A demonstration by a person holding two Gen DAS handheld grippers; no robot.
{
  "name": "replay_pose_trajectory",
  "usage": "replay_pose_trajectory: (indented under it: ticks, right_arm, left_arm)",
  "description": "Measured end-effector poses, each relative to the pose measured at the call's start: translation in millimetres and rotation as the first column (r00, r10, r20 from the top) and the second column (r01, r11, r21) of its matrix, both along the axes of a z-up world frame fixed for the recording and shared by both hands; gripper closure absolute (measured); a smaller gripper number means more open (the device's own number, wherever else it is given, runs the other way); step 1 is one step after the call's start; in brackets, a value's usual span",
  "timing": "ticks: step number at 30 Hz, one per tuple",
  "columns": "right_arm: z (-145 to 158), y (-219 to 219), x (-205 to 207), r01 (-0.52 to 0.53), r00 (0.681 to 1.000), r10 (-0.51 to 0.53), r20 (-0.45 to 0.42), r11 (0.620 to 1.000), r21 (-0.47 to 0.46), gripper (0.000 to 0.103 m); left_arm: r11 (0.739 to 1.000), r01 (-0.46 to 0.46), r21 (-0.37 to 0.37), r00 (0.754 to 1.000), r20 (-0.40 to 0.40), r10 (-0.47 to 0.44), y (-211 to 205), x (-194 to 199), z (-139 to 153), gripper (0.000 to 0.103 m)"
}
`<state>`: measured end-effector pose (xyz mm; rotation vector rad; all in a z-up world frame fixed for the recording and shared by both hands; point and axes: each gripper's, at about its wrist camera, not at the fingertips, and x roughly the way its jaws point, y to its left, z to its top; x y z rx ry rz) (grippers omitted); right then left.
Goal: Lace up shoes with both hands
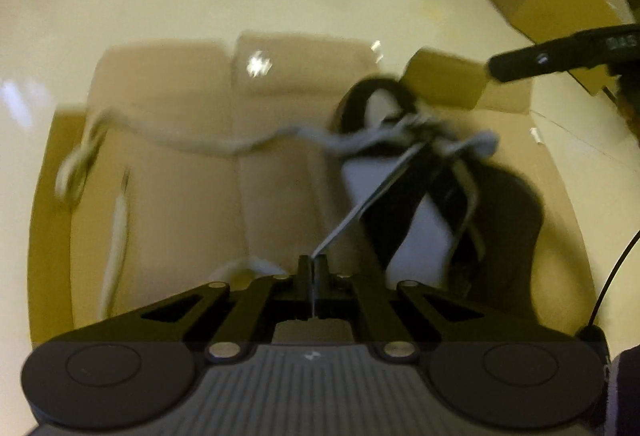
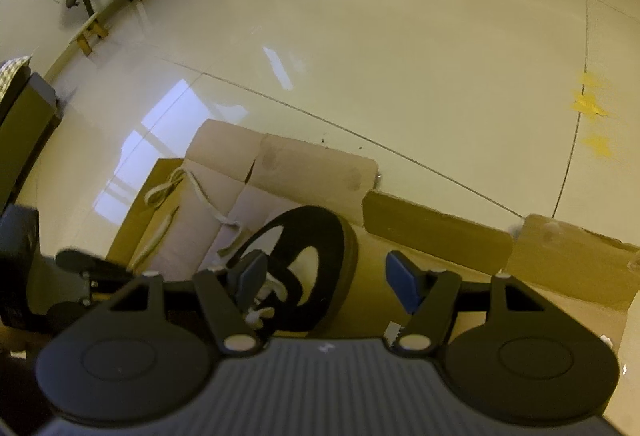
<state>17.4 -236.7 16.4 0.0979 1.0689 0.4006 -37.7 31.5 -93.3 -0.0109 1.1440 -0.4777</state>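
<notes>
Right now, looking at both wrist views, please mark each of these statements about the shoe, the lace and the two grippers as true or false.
1. The left gripper is shut on a lace. True.
2. The right gripper is closed on the shoe's collar. False: its fingers stand apart and hold nothing.
3. The shoe lies on flattened cardboard. True.
4. The lace end in the left gripper hangs slack in a loop. False: it runs straight and taut up to the shoe.
5. Another lace end trails away from the shoe across the cardboard. True.
</notes>
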Motion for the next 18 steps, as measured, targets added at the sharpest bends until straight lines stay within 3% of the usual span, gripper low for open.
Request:
replay_pose_trajectory:
  ticks: [5, 8, 10, 12, 14, 16, 17, 18]
  right_arm:
    - [-2, -1, -6, -0.025, 0.999, 0.026, -0.042, 1.000, 0.017, 0.035]
    - [-3, 11, -19, -0.149, 0.987, 0.151, -0.064, 0.988, 0.025, 0.049]
    - [-7, 24, -26, -0.224, 0.971, 0.223, -0.081, 0.975, -0.006, 0.056]
    - [-12, 27, -26, -0.203, 0.975, 0.204, -0.091, 0.979, 0.019, 0.056]
    - [-16, 29, -21, -0.173, 0.978, 0.177, -0.111, 0.984, 0.044, 0.057]
    - [-24, 30, -13, -0.139, 0.974, 0.155, -0.164, 0.985, 0.102, 0.071]
    - [-28, 30, -10, -0.121, 0.971, 0.145, -0.192, 0.984, 0.131, 0.093]
    - [-29, 27, -6, -0.067, 0.967, 0.109, -0.229, 0.980, 0.186, 0.099]
  left_arm:
    - [0.998, -0.056, 0.036, 0.998, -0.039, 0.057, 22, 0, -3, 0.103]
    - [0.997, -0.078, -0.005, 0.995, -0.064, 0.077, 30, 2, 0, 0.098]
    - [0.996, -0.087, -0.035, 0.993, -0.080, 0.083, 33, 4, 2, 0.091]
    - [0.995, -0.083, -0.055, 0.994, -0.082, 0.078, 32, 4, 6, 0.069]
    - [0.996, -0.052, -0.071, 0.998, -0.049, 0.049, 23, 3, 11, 0.061]
    - [0.998, -0.021, -0.066, 0.999, -0.027, 0.019, 15, 3, 12, 0.061]
    - [0.998, -0.001, -0.062, 1.000, -0.014, 0.000, 10, 4, 13, 0.061]
    - [0.998, 0.011, -0.059, 1.000, -0.005, -0.011, 8, 5, 13, 0.061]
